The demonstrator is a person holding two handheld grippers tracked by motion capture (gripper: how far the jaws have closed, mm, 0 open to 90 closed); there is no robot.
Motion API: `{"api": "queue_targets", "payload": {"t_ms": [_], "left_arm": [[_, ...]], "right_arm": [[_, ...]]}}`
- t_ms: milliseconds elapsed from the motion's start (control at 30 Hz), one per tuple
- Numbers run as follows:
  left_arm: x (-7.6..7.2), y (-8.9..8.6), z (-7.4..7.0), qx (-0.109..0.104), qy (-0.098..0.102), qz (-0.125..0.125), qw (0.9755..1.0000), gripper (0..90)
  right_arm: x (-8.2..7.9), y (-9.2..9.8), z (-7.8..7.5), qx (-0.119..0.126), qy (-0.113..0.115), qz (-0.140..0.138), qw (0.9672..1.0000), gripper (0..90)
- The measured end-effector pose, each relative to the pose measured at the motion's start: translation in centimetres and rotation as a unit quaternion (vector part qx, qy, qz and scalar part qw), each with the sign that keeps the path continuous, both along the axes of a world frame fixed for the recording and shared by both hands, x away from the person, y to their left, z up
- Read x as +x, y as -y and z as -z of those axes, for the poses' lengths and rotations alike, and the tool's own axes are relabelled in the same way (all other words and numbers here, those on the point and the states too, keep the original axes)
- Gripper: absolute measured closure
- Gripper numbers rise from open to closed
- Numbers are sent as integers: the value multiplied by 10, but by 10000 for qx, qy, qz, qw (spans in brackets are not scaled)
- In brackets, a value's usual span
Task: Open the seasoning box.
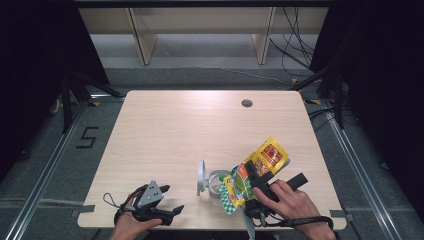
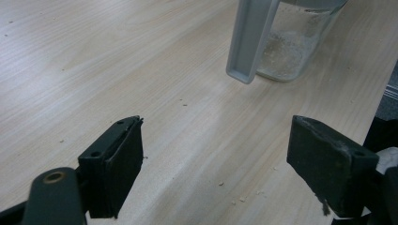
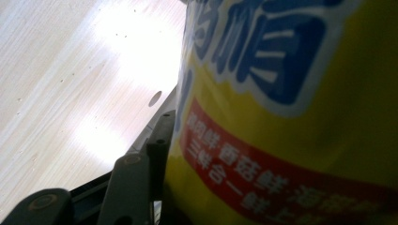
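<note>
A yellow and green snack bag [image 1: 261,165] hangs tilted above the table's front right part, its lower end over a clear jug [image 1: 216,184] with a grey handle [image 1: 201,176]. My right gripper [image 1: 254,176] is shut on the bag. In the right gripper view one black finger [image 3: 159,138] presses against the bag [image 3: 291,108], which hides the other finger. My left gripper [image 1: 171,200] rests near the front left edge, open with nothing between its jaws. In the left gripper view it [image 2: 216,159] points at the jug [image 2: 286,44], which holds a thin layer of pale grains.
Crumbs [image 2: 239,199] lie scattered on the wooden table [image 1: 190,130]. A round cable hole [image 1: 246,103] sits near the far right corner. The table's front edge runs just beside the left gripper [image 2: 382,89]. Shelving stands behind the table.
</note>
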State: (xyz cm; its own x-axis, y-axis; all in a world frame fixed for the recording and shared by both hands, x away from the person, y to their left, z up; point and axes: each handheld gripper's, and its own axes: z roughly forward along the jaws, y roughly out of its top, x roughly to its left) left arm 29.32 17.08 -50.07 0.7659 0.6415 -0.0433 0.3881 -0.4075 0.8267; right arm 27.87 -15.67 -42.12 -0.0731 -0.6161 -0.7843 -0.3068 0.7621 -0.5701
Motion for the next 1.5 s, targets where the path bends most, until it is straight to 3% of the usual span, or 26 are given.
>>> {"api": "queue_targets", "payload": {"t_ms": [100, 200, 233, 300, 333, 367, 433, 500, 533, 600, 633, 667, 700, 733, 767, 800, 833, 867, 933, 1067, 1133, 1200, 1267, 1367, 1467, 1500], "left_arm": [[1, -2, -1, 131, 45, 48, 9999, 182], [0, 0, 1, -22, 30, -31, 10000, 183], [0, -2, 0, 91, 2, 15, 10000, 182], [1, -1, 0, 88, 29, 33, 10000, 182], [1, -1, 0, 94, 21, 30, 9999, 182], [0, 0, 1, 33, 23, -1, 10000, 182], [0, -2, -1, 107, 10, 43, 9999, 182], [2, -3, -1, 178, 107, 128, 9997, 182], [0, -2, 0, 86, 25, 5, 10000, 182], [1, -2, -1, 94, 24, 19, 10000, 182], [2, -2, 1, 36, 92, -9, 10000, 182], [1, -2, -1, 68, 13, 17, 10000, 182], [1, -2, -1, 105, 14, 45, 9999, 182], [-1, 0, 1, 10, 23, -20, 10000, 182], [0, -2, 0, 86, 36, 19, 10000, 183], [0, 0, 0, -36, 41, 6, 10000, 182], [2, -3, -1, 142, 100, 89, 9998, 182], [1, -2, -1, 136, 15, 21, 9999, 182], [0, -2, -1, 135, 31, 30, 9999, 183], [0, -1, 0, 56, 17, 23, 10000, 183], [0, -1, 0, 20, 35, 20, 10000, 183], [1, -2, -1, 121, 33, 34, 9999, 183], [0, -3, -1, 151, 26, 36, 9999, 183], [1, -2, -1, 118, 28, 11, 9999, 183], [1, -2, -1, 128, 26, 53, 9999, 183], [1, -2, -1, 128, 54, 65, 9999, 183]], "right_arm": [[0, 0, 0, -20, -20, 2, 10000, 536], [0, 1, -1, -6, -44, -37, 10000, 536], [0, 1, -2, -26, -35, 23, 10000, 536], [-1, 2, -4, -43, -34, 28, 10000, 536], [-2, 4, -2, 122, -117, 139, 9998, 536], [-1, 1, -5, -115, -95, 11, 9999, 536], [0, 0, -2, -68, -72, 32, 9999, 536], [-1, 0, -1, 19, -203, 51, 9998, 536], [-2, -1, -1, -19, -185, 15, 9998, 537], [-4, -3, -4, -85, -84, -36, 9999, 537], [-5, -4, -5, -27, -180, 8, 9998, 537], [-5, -3, -3, 10, -105, -64, 9999, 537], [-3, -3, -2, -67, -172, -17, 9998, 537], [-2, -3, 0, -81, -217, 39, 9997, 540], [-2, -2, 0, -6, -170, 0, 9999, 541], [-2, -2, -1, -44, -266, 26, 9996, 541], [-3, -2, -1, -51, -235, 30, 9997, 541], [-3, -2, -3, -107, -91, -86, 9999, 542], [-4, -1, -4, 22, -105, -12, 9999, 542], [-1, 0, -2, -64, -237, 39, 9997, 543], [-2, 0, -3, -140, -166, -3, 9998, 543], [-3, 0, -4, -99, -164, 23, 9998, 543], [-2, -2, -4, -209, -173, -25, 9996, 543], [-3, -1, -1, -91, -212, 31, 9997, 543], [-4, -2, -4, -182, -139, -28, 9997, 543], [-4, -3, -4, -185, -223, 5, 9996, 543]]}}
